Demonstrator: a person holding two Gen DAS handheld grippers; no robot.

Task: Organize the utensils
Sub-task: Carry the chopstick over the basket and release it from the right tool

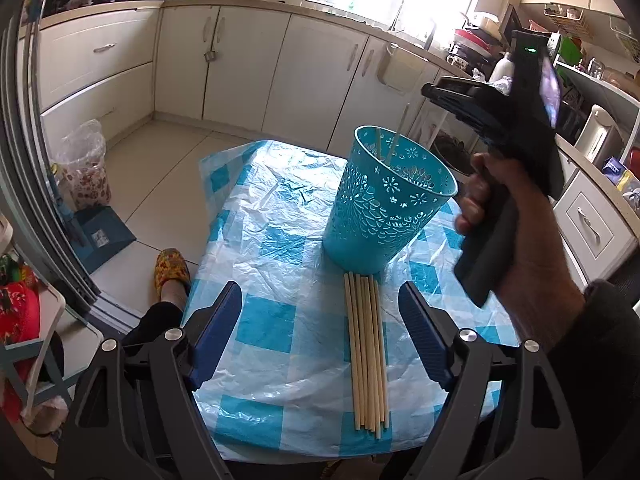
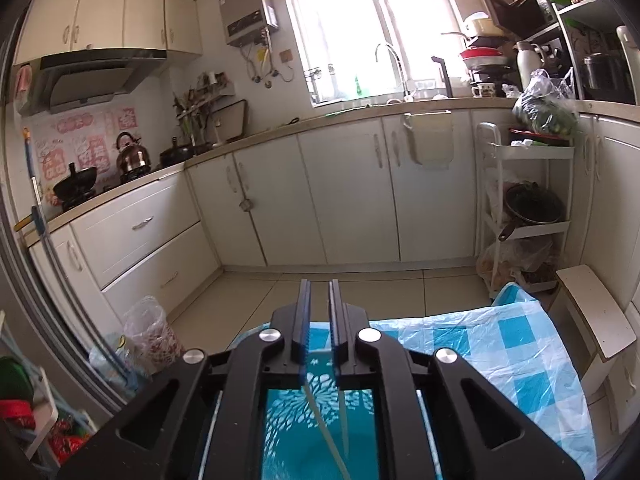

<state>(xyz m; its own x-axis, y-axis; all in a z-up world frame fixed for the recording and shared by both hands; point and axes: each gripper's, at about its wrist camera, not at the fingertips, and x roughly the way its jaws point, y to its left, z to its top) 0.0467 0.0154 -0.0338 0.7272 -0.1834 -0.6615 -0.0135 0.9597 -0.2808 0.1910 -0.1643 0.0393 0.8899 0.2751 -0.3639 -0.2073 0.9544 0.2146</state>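
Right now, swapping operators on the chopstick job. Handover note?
Left gripper: jaws wide open, empty, low over the bundle of chopsticks lying on the checked tablecloth.
Right gripper: raised above the teal holder, jaws nearly together with a slight gap, nothing between the pads.
Done: two chopsticks stand inside the holder.
Left: the bundle sits against the holder's base and needs picking up and dropping in. Left gripper looks best placed to go next.
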